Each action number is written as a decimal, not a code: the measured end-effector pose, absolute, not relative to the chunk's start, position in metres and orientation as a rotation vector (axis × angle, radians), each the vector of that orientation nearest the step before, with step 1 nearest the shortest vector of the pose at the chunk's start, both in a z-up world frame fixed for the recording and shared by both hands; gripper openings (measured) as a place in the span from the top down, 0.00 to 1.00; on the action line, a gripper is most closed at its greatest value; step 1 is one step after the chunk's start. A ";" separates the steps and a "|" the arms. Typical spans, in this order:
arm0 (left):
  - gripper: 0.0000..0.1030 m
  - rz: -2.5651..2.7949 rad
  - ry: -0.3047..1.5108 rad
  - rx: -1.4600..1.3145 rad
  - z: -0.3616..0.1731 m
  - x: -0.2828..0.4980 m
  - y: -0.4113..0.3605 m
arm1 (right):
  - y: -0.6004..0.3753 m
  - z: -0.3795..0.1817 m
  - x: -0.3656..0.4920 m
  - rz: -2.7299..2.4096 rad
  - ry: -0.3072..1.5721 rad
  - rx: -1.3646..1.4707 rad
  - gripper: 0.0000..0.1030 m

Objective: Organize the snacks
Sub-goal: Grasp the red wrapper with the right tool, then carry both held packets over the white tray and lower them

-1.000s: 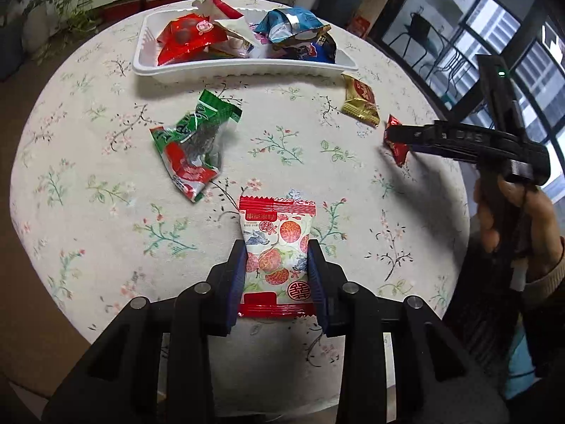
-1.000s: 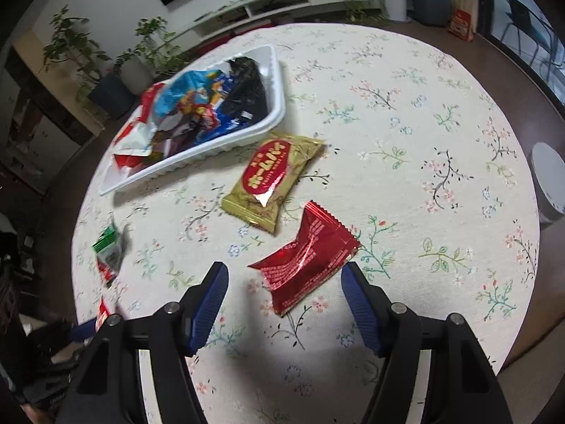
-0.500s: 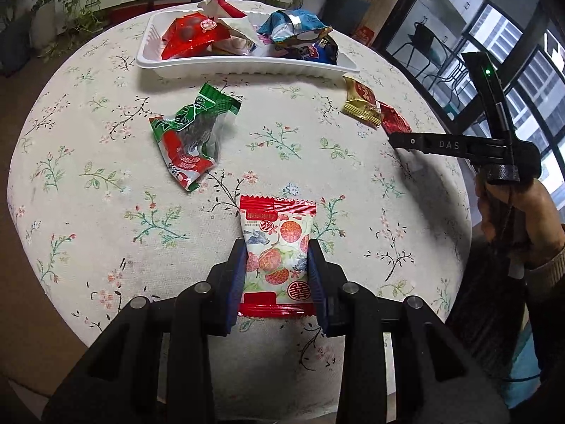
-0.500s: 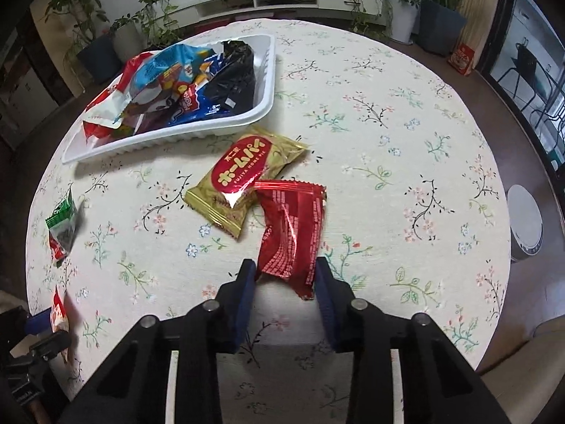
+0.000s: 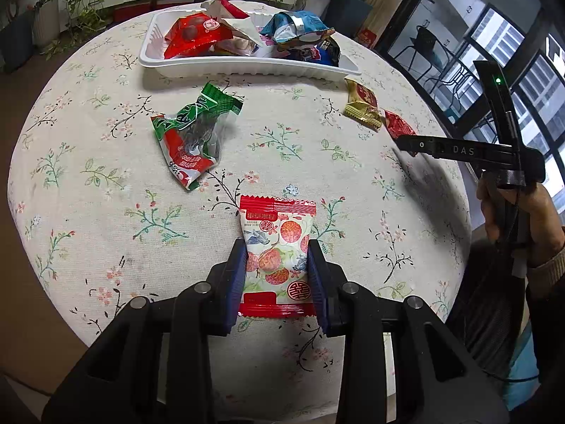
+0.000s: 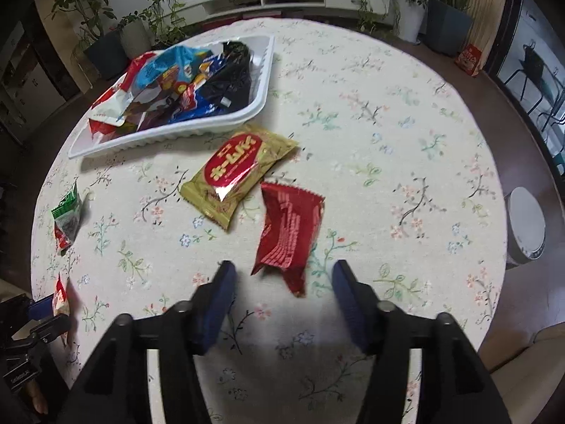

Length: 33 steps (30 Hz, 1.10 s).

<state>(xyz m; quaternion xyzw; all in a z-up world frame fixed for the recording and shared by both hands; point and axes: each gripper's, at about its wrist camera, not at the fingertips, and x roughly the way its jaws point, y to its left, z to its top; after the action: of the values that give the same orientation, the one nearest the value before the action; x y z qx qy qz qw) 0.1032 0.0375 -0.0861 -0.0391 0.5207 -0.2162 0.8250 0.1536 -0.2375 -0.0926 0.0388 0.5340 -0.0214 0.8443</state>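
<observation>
Left tool [image 5: 277,275] pinches the lychee-print packet [image 5: 277,247] at 6 o'clock on the desk [image 5: 88,183]. Right tool [image 6: 282,293], jaws just opened, straddles the free-lying red packet [image 6: 289,229]; white tray [image 6: 197,130] at 11 o'clock.

The left gripper [image 5: 277,277] points steeply down, its blue pads [image 5: 237,275] pressed against both sides of a lychee-print snack packet [image 5: 277,247] lying between them. The right gripper [image 6: 282,293] also tilts steeply down; its jaws have just been opening and stand apart, with the lower end of a dark red packet [image 6: 287,228] between the fingertips, untouched. A hand [image 5: 512,219] grips the right gripper's handle.
</observation>
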 end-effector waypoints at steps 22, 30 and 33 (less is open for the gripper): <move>0.71 -0.448 1.095 -0.080 -0.085 0.102 0.036 | -0.237 -0.089 0.150 0.034 1.153 0.115 0.74; 0.71 -0.452 1.073 -0.176 -0.072 0.094 0.051 | -0.248 -0.056 0.124 0.087 1.067 0.210 0.74; 0.71 -0.451 1.050 -0.219 -0.058 0.094 0.061 | -0.257 -0.044 0.123 0.104 1.039 0.257 0.74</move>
<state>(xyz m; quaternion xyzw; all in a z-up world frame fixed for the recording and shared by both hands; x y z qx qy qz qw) 0.0937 0.0612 -0.0582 -0.1035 0.4960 -0.2132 0.8354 0.1227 -0.2568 -0.0445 0.1223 0.4949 0.0494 0.8589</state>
